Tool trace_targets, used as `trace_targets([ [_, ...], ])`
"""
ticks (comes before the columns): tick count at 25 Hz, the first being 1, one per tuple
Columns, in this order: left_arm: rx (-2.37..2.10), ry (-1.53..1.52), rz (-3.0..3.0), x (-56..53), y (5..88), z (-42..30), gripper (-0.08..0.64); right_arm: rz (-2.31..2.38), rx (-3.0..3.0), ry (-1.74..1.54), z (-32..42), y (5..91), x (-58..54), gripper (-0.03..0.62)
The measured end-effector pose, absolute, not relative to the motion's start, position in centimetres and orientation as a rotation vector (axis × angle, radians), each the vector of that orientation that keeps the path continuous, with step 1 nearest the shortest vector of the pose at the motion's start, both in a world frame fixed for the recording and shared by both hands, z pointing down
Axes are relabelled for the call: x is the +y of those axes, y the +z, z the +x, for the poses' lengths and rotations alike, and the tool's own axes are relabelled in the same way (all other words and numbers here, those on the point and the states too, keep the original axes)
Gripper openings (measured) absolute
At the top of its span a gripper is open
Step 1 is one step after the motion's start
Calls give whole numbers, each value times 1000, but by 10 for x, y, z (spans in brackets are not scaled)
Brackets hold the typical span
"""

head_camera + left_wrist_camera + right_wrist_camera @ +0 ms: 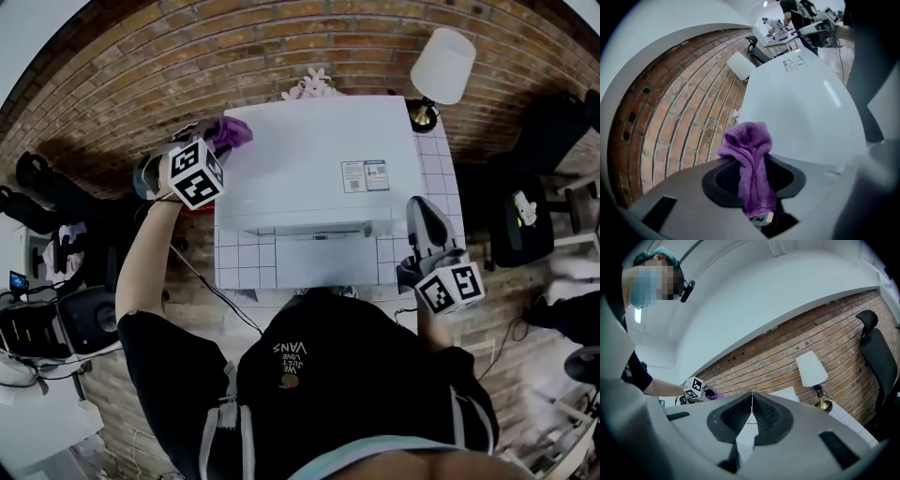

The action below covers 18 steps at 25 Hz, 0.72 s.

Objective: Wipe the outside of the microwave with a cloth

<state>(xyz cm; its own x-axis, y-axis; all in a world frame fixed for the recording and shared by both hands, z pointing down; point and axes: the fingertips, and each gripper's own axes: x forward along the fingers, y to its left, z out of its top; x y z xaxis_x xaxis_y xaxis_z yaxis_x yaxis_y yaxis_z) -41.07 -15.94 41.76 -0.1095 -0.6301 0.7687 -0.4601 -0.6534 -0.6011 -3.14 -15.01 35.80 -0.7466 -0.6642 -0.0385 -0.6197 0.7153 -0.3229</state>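
Head view: purple cloth (231, 131) clamped at microwave (309, 155) corner

Lower centre: "VANS" on black shirt (319, 394). Right of frame: right gripper (424, 217), jaws pressed together, empty, beside microwave's front. Upper left: left gripper (210, 141) clenched on cloth. Farther: top sticker (364, 175), print unreadable; white lamp (441, 67).

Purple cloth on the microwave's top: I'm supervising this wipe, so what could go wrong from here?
1. The cloth is pinched as a narrow bunch in the left gripper. Little of it may meet the microwave, and the hard jaws might scrape the top.
2. The cloth is at the back left corner. A sweep along the rear edge could knock the flowers or, further right, the lamp.
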Motion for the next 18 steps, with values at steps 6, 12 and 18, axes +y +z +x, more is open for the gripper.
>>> trace_targets([
  [6, 1231, -1903, -2022, -126, 431, -429, 141, -981, 2789, -449, -59, 359, -140, 3],
  [12, 1088, -1878, -2045, -137, 434, -387, 141, -1038, 2756, -449, -42, 358, -136, 3],
  [18, 919, -1810, -2065, -173, 430, -315, 141, -1135, 2699, -458, -1, 362, -138, 4],
])
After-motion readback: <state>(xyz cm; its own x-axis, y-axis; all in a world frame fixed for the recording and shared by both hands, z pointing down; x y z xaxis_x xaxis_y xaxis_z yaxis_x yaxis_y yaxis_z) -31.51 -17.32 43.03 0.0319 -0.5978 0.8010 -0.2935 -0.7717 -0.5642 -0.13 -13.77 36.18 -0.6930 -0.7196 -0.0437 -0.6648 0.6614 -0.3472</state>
